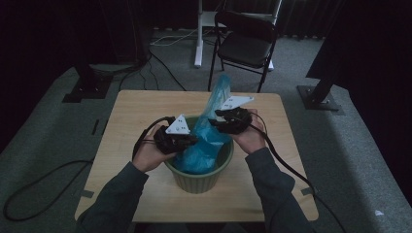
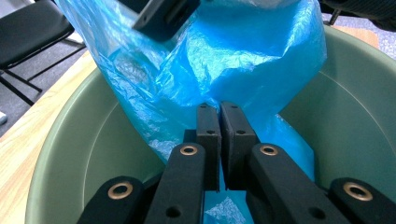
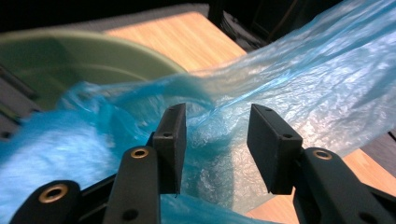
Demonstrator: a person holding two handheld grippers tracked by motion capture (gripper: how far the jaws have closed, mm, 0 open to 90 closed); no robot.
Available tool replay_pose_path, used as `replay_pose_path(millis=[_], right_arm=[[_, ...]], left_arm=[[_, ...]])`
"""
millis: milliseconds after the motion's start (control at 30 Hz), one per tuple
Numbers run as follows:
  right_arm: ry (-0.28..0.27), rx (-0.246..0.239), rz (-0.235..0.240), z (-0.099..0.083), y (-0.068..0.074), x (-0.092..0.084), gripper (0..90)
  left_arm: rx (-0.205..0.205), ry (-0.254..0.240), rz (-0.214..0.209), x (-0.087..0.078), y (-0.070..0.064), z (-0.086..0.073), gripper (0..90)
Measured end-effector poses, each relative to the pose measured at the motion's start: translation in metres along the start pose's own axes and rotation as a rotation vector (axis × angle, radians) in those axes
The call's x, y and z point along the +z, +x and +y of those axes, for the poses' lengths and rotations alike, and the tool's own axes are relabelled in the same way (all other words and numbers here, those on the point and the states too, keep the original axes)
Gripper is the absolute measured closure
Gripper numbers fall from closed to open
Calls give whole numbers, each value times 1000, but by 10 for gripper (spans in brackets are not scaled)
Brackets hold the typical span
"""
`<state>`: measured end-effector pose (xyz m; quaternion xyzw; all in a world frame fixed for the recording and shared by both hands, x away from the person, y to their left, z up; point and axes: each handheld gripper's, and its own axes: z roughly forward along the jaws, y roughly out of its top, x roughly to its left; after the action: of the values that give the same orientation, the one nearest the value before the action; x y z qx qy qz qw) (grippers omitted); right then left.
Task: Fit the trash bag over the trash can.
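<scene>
- Left hand-held gripper (image 2: 219,122) pinches the blue bag (image 2: 233,60) inside the green bucket (image 2: 355,116), anchoring it.
- Right hand-held gripper (image 3: 215,135) stands open around the film, probably to regrip for spreading.

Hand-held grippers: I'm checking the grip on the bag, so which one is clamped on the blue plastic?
The left hand-held gripper: its jaws pinch the blue bag. The right hand-held gripper stands open.
</scene>
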<state>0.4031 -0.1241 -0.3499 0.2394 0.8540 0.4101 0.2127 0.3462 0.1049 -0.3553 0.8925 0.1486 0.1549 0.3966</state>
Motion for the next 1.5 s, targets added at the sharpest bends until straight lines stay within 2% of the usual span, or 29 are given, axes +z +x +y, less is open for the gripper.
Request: replay_pose_path(millis=[67, 200, 267, 333, 533, 567, 600, 633, 667, 700, 767, 933, 1100, 1133, 1233, 1367, 1500], right_arm=[[31, -16, -19, 1, 2, 4, 600], [63, -29, -49, 0, 2, 8, 771], [45, -31, -35, 0, 2, 5, 876], [43, -36, -29, 0, 2, 4, 900], [22, -40, -18, 1, 2, 0, 897], [20, -40, -21, 1, 2, 0, 821], [18, -35, -19, 1, 2, 1, 695], [38, -16, 0, 1, 1, 4, 606], [59, -17, -2, 0, 1, 7, 587], [77, -27, -28, -1, 1, 9, 581], [97, -27, -34, -2, 1, 13, 603], [86, -34, -46, -1, 2, 11, 798], [76, -51, -46, -1, 1, 7, 822], [65, -53, -49, 0, 2, 6, 888], [34, -55, -39, 1, 2, 1, 898], [32, -90, -47, 1, 6, -1, 899], [14, -94, -50, 1, 9, -2, 899]], left_arm=[[2, -3, -1, 0, -1, 0, 864], [7, -2, -1, -2, -2, 0, 858], [5, -1, -2, -2, -2, -1, 856], [3, -4, -4, -2, -2, -2, 853], [-9, -11, -6, -3, 0, -4, 846], [-9, -12, -6, -3, 0, -3, 847], [-9, -12, -8, -2, 0, -3, 846], [-8, -10, -9, -2, 0, -3, 846], [-8, -10, -8, -1, 0, -2, 846], [-7, -10, -9, -1, -1, -2, 844], [-10, -11, -10, -1, 0, -2, 829], [-24, -28, -14, -5, 2, -4, 771], [-46, -49, -9, -12, 6, -6, 721], [-50, -55, -3, -14, 7, -6, 711], [-63, -73, 11, -20, 11, -7, 697], [-95, -97, 39, -27, 18, -6, 693], [-122, -113, 54, -25, 25, 1, 681]])
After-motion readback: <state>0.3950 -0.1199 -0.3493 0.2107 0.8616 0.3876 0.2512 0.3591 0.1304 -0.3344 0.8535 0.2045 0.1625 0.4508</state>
